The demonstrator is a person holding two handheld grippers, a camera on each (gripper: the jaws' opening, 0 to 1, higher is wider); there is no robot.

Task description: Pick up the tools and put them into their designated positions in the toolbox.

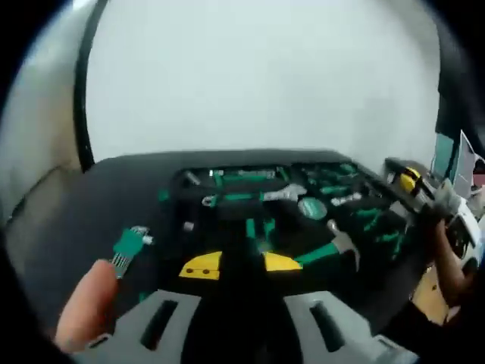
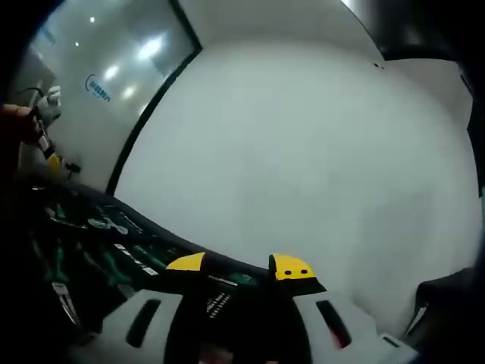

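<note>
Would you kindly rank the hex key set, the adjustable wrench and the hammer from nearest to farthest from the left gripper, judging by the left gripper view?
1. Hammer: just right of the left gripper.
2. Hex key set: off to the left, outside the toolbox.
3. Adjustable wrench: farther ahead, lying across the toolbox.

Hammer and hex key set are a close call.
</note>
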